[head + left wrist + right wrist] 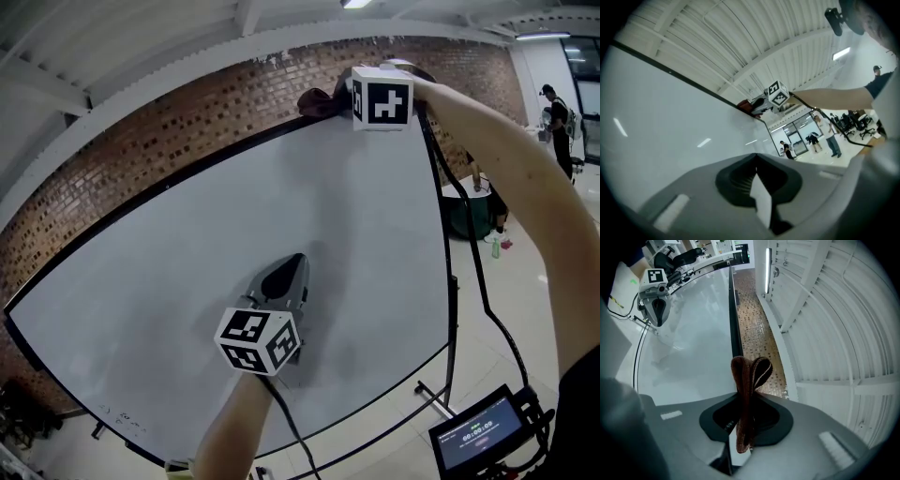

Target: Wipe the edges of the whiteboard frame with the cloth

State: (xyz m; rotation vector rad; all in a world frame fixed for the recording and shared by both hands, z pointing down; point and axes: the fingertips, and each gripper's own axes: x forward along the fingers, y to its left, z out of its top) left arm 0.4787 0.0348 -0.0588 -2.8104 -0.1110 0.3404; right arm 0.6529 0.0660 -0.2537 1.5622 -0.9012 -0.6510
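Cloth (749,376): brown, folded, at whiteboard (187,281) top frame edge (733,310) | right gripper (746,416): fingers clamped on cloth | left gripper (757,183): fingers closed together, empty, before board face

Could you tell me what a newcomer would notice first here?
A big whiteboard fills the head view, backed by a brick wall. At its top edge, the right gripper is shut on a brown cloth; the left gripper, shut and empty, hangs before the board's middle.

Brown cloth (749,380); whiteboard (234,234) w/ blk frame (733,319); red-brown brick wall (141,141)
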